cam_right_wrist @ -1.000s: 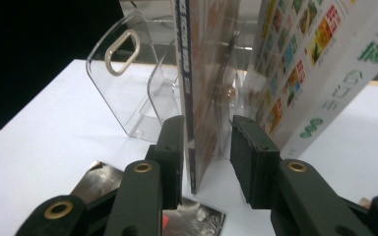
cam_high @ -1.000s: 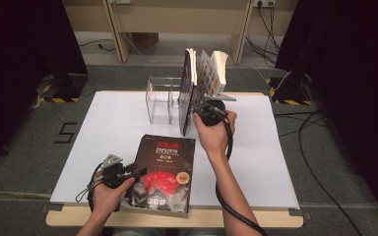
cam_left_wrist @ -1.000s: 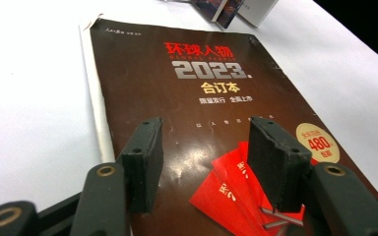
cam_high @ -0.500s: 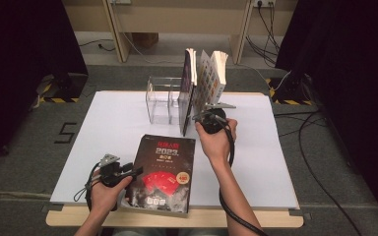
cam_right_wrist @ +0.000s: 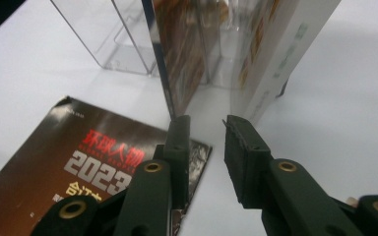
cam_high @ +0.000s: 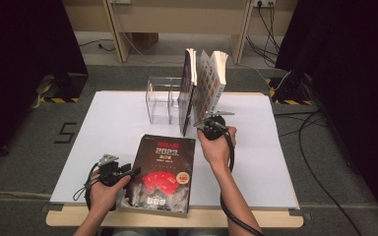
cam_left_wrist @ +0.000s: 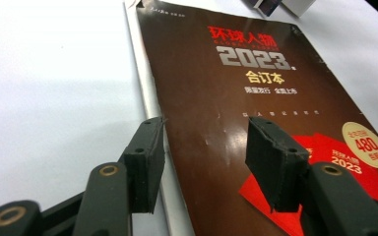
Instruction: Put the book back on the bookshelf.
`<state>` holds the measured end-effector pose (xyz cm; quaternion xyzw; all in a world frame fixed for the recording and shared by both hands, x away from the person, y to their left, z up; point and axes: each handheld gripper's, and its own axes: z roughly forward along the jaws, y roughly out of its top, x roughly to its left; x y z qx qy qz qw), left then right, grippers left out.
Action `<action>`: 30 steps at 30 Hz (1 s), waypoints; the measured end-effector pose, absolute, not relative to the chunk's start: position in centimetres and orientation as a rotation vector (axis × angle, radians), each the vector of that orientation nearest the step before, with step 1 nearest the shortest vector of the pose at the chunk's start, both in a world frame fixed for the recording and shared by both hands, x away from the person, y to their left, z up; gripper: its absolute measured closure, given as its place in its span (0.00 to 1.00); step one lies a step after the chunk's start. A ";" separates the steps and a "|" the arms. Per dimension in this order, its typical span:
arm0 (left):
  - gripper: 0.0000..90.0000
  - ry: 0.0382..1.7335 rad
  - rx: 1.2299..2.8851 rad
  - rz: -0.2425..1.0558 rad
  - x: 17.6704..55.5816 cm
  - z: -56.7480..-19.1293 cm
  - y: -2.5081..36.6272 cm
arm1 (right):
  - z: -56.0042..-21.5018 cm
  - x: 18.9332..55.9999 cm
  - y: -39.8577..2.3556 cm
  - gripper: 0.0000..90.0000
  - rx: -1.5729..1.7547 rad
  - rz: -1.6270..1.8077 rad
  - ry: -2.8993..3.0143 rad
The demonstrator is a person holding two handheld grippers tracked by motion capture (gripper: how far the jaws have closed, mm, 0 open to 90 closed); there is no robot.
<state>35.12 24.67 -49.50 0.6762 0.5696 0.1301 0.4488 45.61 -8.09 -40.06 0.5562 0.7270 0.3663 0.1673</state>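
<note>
This looks like a lab or recording studio set up for filming handling work, not a home. The surface [cam_high: 118, 123] is a plain board covered in white sheet, standing on grey carpet [cam_high: 24, 147]. Black curtains [cam_high: 24, 44] close off both sides. Yellow-and-black hazard tape [cam_high: 54, 100] marks stand feet on the floor, and a figure five is taped on the carpet [cam_high: 65, 132]. Cables [cam_high: 320, 147] trail across the floor to wall sockets [cam_high: 262, 3] behind a bare wooden bench frame [cam_high: 118, 34].
</note>
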 end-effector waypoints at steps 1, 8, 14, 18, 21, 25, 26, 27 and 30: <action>0.54 1.412 1.675 0.325 35.1 -49.5 24.7 | -40.4 45.7 -8.1 0.82 1.590 1.040 2.078; 0.56 1.439 1.671 0.333 35.3 -49.7 25.1 | -42.6 46.2 -7.7 0.84 1.633 0.978 2.132; 0.58 1.459 1.671 0.311 35.4 -49.9 25.3 | -43.9 46.5 -7.3 0.84 1.668 0.950 2.149; 0.58 1.470 1.670 0.291 35.5 -50.1 25.3 | -44.5 46.8 -7.0 0.83 1.671 0.933 2.159; 0.59 1.473 1.671 0.284 35.5 -50.1 25.4 | -44.9 47.2 -6.8 0.82 1.684 0.923 2.158; 0.59 1.476 1.665 0.271 35.5 -50.1 25.5 | -45.6 47.6 -6.6 0.81 1.699 0.908 2.166; 0.60 1.479 1.661 0.268 35.5 -50.1 25.5 | -45.8 47.7 -6.6 0.81 1.703 0.907 2.169; 0.60 1.478 1.663 0.267 35.5 -50.1 25.5 | -45.9 47.8 -6.5 0.80 1.708 0.907 2.166; 0.61 1.479 1.664 0.260 35.5 -50.1 25.5 | -46.3 48.1 -6.4 0.80 1.716 0.899 2.161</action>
